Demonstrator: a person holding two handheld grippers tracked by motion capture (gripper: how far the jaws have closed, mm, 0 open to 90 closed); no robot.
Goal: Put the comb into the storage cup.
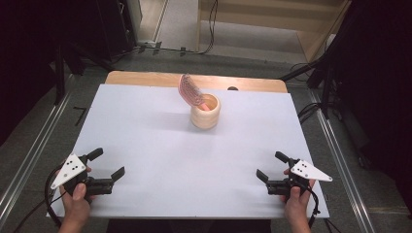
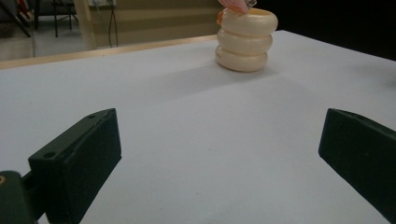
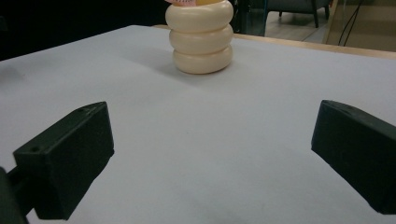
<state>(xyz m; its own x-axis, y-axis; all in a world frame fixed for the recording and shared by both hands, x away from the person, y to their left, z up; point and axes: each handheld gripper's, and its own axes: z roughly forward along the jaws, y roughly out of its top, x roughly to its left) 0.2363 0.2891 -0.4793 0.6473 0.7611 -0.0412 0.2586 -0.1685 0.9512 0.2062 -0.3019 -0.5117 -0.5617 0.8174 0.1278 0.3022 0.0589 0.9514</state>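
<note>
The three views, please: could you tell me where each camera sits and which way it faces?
High view: above the person's side, looking forward and down on the table; both hands, left gripper, right gripper.
Left gripper view: between open black jaws, toward the ribbed cream holder.
Right gripper view: likewise, from the other side.
All share the holder.

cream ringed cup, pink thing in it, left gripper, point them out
cream ringed cup (image 1: 204, 116), high view, its outer wall
pink thing (image 1: 188, 90), high view, its upper curved part
left gripper (image 1: 108, 164), high view, midway between fingertips

Lone ribbed cup (image 1: 205, 112) amid open table (image 1: 160, 160)
</note>
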